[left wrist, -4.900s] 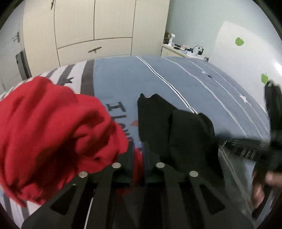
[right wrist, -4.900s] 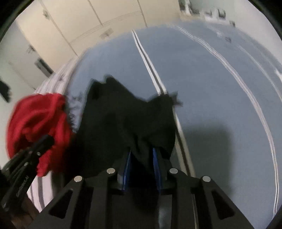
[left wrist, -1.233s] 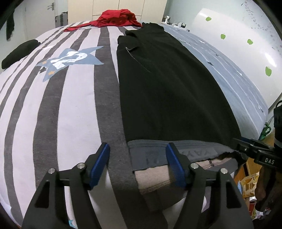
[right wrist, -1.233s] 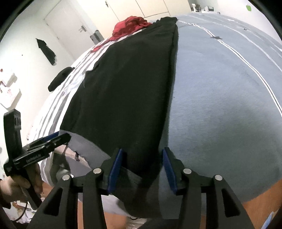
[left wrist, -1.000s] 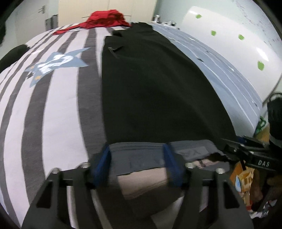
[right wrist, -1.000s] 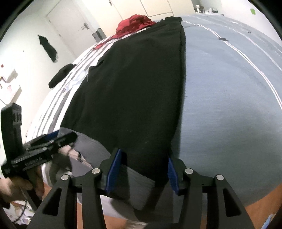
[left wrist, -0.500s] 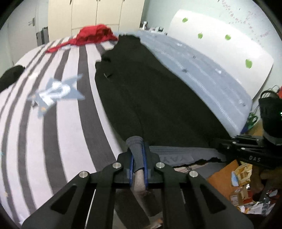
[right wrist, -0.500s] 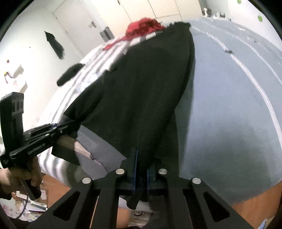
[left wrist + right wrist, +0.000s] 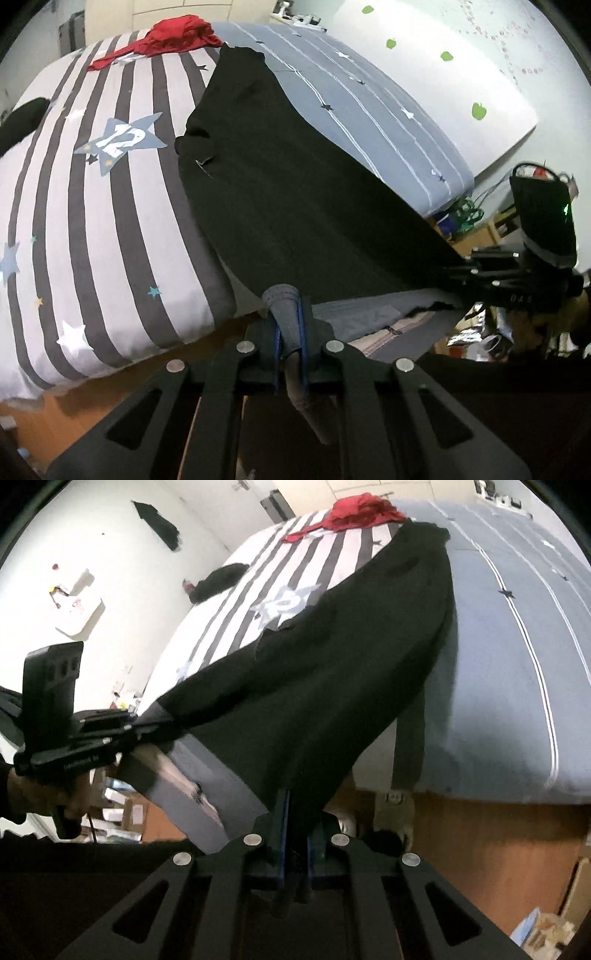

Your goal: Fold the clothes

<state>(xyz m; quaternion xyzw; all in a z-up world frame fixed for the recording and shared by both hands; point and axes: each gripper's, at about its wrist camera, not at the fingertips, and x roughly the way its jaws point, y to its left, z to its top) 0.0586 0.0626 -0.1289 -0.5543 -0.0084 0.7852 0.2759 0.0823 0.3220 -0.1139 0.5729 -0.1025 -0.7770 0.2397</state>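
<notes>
Black trousers (image 9: pixel 280 177) lie lengthwise on the bed, their grey waistband (image 9: pixel 354 314) lifted off the near edge. My left gripper (image 9: pixel 288 328) is shut on the left end of the waistband. My right gripper (image 9: pixel 295 834) is shut on the right end of the waist; the trousers (image 9: pixel 332 672) stretch away from it toward the far end of the bed. Each gripper shows in the other's view, the right one (image 9: pixel 480 273) at the right, the left one (image 9: pixel 110 731) at the left.
The bed cover is striped grey and white (image 9: pixel 92 206) on the left and blue (image 9: pixel 388 122) on the right. A red garment (image 9: pixel 173 35) lies at the far end. A dark garment (image 9: pixel 22 118) lies at the left edge. Wooden floor and clutter (image 9: pixel 480 834) are below the bed.
Both grippers closed on the waistband about a second ago. They have since pulled back and up, lifting the waist off the bed edge.
</notes>
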